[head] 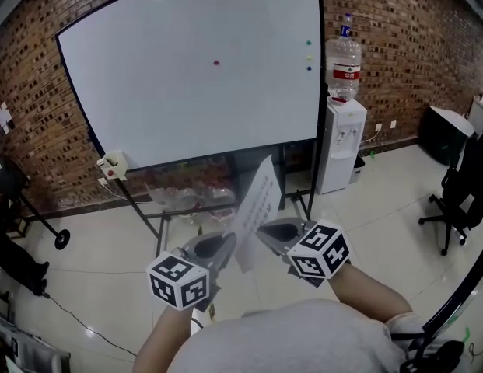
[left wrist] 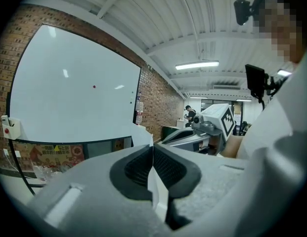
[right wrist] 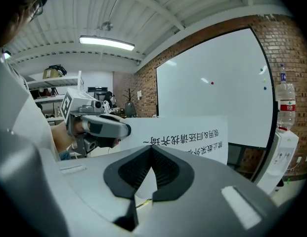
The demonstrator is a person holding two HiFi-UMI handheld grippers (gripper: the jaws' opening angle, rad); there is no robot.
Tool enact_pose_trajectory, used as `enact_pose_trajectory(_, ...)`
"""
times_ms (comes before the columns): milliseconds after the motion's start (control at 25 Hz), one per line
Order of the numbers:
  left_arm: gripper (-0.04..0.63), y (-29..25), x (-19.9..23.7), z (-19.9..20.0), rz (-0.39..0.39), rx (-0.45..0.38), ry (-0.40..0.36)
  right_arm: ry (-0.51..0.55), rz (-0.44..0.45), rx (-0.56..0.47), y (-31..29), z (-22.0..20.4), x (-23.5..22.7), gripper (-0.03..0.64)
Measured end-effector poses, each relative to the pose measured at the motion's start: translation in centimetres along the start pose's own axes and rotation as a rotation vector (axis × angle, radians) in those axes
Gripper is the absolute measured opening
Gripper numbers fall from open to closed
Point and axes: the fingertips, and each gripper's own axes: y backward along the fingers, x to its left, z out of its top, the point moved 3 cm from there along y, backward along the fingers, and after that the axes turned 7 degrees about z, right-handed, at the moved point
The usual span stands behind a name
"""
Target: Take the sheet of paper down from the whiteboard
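Behind everything, a brick wall (head: 397,45); underfoot, a pale tiled floor (head: 381,216). In front of the wall, a large whiteboard (head: 194,107) on a dark stand. Just past the board's right edge, a white water dispenser (head: 342,150) topped with a clear bottle (head: 344,64); farther right, a black office chair (head: 459,196).

Below the board's lower edge, off it and in the air above the floor: the sheet of paper (head: 255,204), tilted, printed with dark characters, gripped from two sides. Left gripper (head: 225,247) at the sheet's lower left edge, jaws closed on it, with the paper edge-on between the ribbed pads in the left gripper view. Right gripper (head: 266,231) at the sheet's lower right edge, jaws likewise clamped on the paper, with the print upside down in the right gripper view. Both marker cubes near the bottom of the head view, close to the person's grey shirt.

At the board's lower left corner, a small white holder (head: 113,165) with a red spot. On the board itself, a red magnet (head: 216,62) near the upper middle. Close to the right edge, a column of three small magnets (head: 309,56).
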Motion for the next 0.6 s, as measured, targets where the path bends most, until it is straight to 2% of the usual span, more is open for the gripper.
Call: enact_pose_trajectory(600,0.002,0.8,-1.1,-1.1,-0.027,0.023,-0.017,0.008,-0.039,0.002,1.0,-0.4,1.4,0.002)
